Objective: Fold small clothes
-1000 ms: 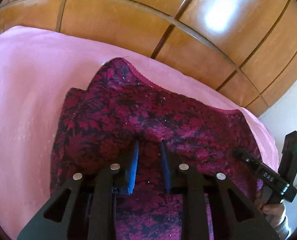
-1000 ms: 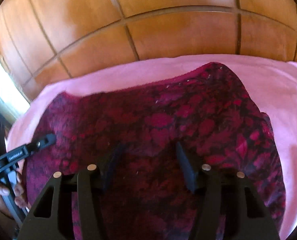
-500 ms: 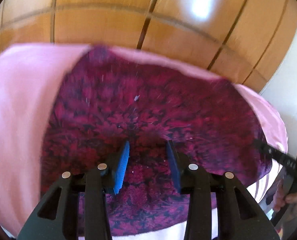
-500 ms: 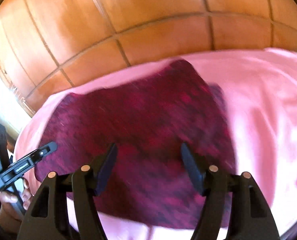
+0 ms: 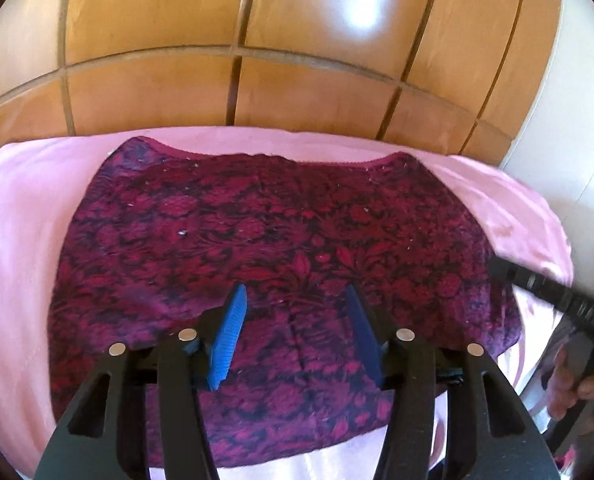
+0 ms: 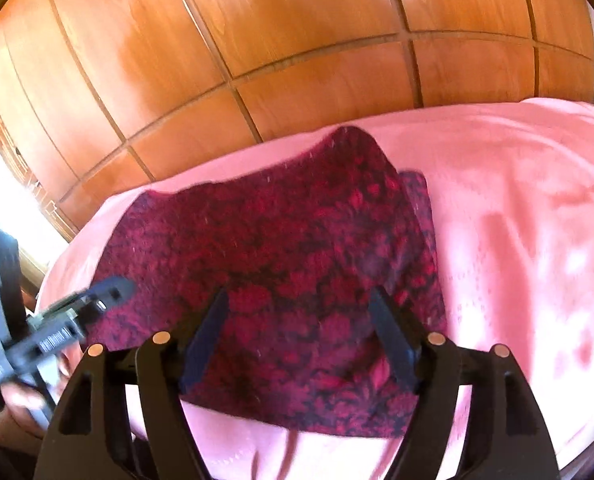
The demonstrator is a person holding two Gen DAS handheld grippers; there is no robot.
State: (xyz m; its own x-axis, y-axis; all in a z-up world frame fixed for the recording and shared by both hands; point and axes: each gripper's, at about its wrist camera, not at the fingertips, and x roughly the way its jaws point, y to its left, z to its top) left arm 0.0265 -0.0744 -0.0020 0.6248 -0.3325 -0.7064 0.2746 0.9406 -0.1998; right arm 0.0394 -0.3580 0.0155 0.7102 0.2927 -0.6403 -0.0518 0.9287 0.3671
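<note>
A dark red garment with a crimson flower print (image 5: 273, 248) lies folded and flat on a pink cloth (image 5: 21, 240). It also shows in the right wrist view (image 6: 281, 248), with a lower layer sticking out at its right edge. My left gripper (image 5: 295, 300) is open and empty, held above the garment's near half. My right gripper (image 6: 299, 306) is open and empty above the garment's near edge. Each gripper shows in the other's view, at the garment's side: the right one (image 5: 537, 284), the left one (image 6: 77, 312).
The pink cloth (image 6: 517, 220) covers a raised surface. Beyond its far edge is a floor of orange-brown tiles (image 5: 297, 40). A white wall (image 5: 569, 120) stands at the right. A bright window area (image 6: 1, 184) is at the left of the right wrist view.
Both grippers have opened wider, let go of the garment and pulled back and up. The garment now lies flatter and spread out on the pink cloth.
</note>
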